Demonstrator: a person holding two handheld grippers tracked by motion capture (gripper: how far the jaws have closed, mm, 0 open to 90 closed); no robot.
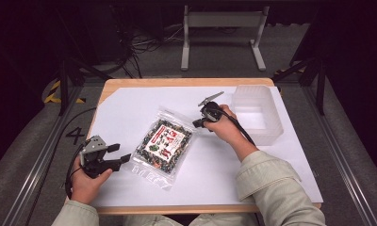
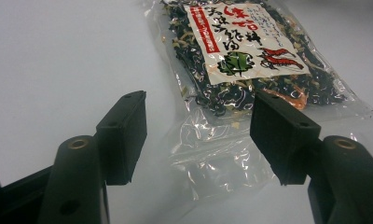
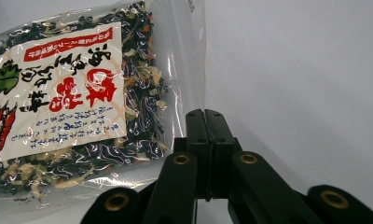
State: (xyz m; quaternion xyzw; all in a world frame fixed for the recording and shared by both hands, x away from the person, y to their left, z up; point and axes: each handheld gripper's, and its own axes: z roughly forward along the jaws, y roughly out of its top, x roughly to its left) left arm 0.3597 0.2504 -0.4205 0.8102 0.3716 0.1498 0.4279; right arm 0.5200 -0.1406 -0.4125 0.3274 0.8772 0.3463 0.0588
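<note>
clear packet of dried greens (image 1: 162,147) lying flat at centre frame on the white tabletop (image 1: 215,174): right gripper (image 1: 197,123) pinched shut at the packet's upper-right edge seal, left gripper (image 1: 122,153) open beside its lower-left corner; lift slowly, lest the thin film slip.

The clear plastic bag (image 1: 163,146) lies flat on the white sheet (image 1: 215,174) that covers the table, left of its middle and turned at a slant, one short end towards the far side. It holds dark dried greens mixed with pale and orange shreds. A white label (image 2: 243,39) with red and black characters, red shrimp drawings and a green leaf sits on its upper face. The near end (image 2: 212,154) is empty, crinkled, see-through film with a sealed edge.
</note>
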